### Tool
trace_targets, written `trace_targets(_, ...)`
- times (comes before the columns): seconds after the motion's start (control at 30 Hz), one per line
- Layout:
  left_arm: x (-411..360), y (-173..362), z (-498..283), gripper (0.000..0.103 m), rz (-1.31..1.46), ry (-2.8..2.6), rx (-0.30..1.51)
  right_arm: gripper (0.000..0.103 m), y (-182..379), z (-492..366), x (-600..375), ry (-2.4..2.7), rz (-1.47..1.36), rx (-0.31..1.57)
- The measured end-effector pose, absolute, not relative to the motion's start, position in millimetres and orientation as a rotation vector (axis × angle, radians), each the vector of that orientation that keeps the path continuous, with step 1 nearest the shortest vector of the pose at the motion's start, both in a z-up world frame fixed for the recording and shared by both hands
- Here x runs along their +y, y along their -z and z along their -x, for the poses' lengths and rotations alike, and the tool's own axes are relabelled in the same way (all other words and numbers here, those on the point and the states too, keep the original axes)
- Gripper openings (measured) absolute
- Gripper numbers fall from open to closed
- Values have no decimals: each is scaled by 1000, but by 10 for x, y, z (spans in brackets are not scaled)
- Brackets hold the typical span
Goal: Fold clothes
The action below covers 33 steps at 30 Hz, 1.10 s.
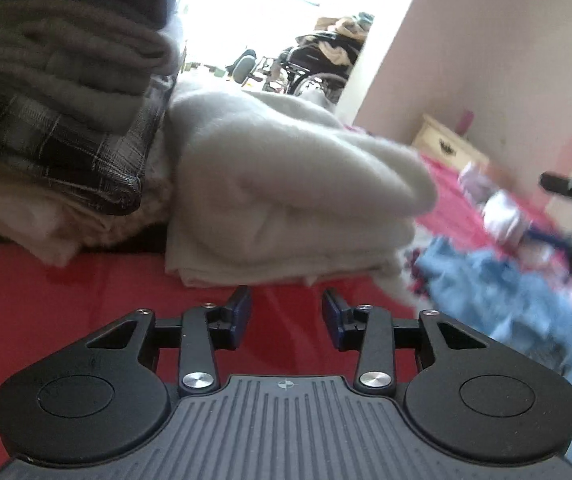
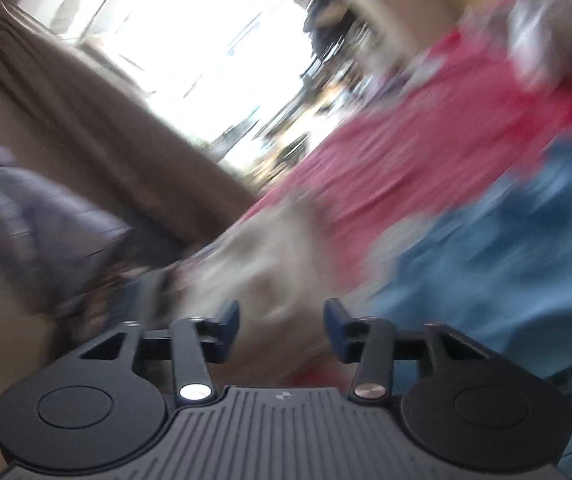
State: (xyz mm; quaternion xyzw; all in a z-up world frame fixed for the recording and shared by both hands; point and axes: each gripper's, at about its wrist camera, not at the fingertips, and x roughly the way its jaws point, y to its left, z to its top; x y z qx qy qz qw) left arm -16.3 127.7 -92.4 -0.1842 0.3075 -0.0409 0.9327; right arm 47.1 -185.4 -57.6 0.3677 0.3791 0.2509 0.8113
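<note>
Close ahead of the left gripper (image 1: 286,307) lies a folded cream fleece garment (image 1: 286,200), resting on a glossy red surface (image 1: 85,292). Left fingers (image 1: 241,312) stand apart, nothing between them, tips just short of the fleece's lower folded edge, not touching it. Beside the fleece, to its left and touching it, a stack of folded clothes (image 1: 61,92): grey knits on top, a dark plaid piece under them, pale cloth at the bottom. To the right, a crumpled light-blue denim garment (image 1: 506,292) lies on a pink patterned spread (image 1: 466,208); blurred. A cream bedside cabinet (image 1: 448,144) stands against the pale wall behind.

Right wrist view heavily smeared. Right gripper (image 2: 281,318) has its fingers (image 2: 336,324) parted with no cloth pinched between them; pale cloth sits beyond the tips. Blue denim and pink spread fill the right side, a tan curtain (image 2: 97,120) hangs at left under a bright window (image 2: 205,32).
</note>
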Motion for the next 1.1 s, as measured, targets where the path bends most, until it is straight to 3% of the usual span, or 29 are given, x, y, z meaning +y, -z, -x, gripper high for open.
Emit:
trace_targets(0.13, 1380, 985, 139, 59, 455, 63, 594, 66, 983, -655, -1408, -598, -939, 950)
trace_targets(0.23, 1339, 1097, 38, 58, 381, 8, 631, 65, 1225, -774, -1155, -497, -862, 1041)
trace_targets(0.4, 1084, 1186, -88, 53, 138, -2, 658, 45, 1247, -800, -684, -495, -366, 1072)
trace_targets(0.47, 1023, 1242, -152, 48, 73, -22, 662, 43, 1283, -811, -544, -506, -260, 1066)
trace_targets(0.63, 1036, 1288, -324, 48, 49, -35, 660, 37, 1294, -993, -355, -518, -203, 1039)
trace_targets(1.1, 1175, 1253, -632, 46, 112, -55, 697, 36, 1344, -1232, -148, -524, -189, 1061)
